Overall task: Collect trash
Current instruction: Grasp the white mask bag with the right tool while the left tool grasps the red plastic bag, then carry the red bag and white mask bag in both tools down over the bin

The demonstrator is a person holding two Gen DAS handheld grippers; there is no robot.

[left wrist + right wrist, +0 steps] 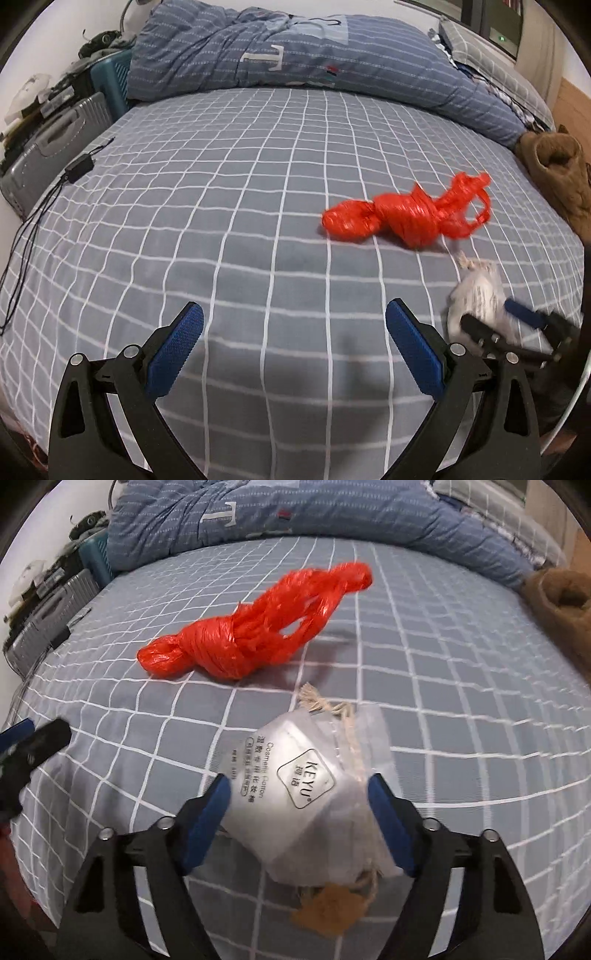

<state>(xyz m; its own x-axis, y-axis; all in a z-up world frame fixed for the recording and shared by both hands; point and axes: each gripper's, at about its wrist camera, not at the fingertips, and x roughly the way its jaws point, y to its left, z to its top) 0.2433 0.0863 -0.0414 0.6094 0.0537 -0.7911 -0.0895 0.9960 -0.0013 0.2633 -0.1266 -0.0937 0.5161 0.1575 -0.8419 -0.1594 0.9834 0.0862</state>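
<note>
Your right gripper (299,812) has the pouch (303,794) between its fingers (207,823): a translucent white drawstring bag with printed label, cord and a brown tag hanging below. Both blue pads press its sides, so the fingers are clamped on it, held partway wide. The gripper tilts steeply down toward the bed (461,701); whether the pouch is lifted clear of the sheet you can't tell. In the left view the same pouch (476,295) shows blurred at the right edge, with the right gripper (498,325) on it.

Just beyond it lies the red bag (251,638), a knotted red plastic bag, loose handles pointing away, resting on the sheet, apart from the pouch.

Your left gripper (295,350) hangs over bare sheet, angled down, fingers (177,350) spread wide, nothing between them. Red bag (406,218) sits ahead and to its right.

Bed has a grey sheet with white grid. Blue quilt (295,55) heaped along the far side. Brown garment (554,173) at the right edge. Black cable (55,184) with a small box on the left side. Grey suitcase (48,155) beside the bed, left.
</note>
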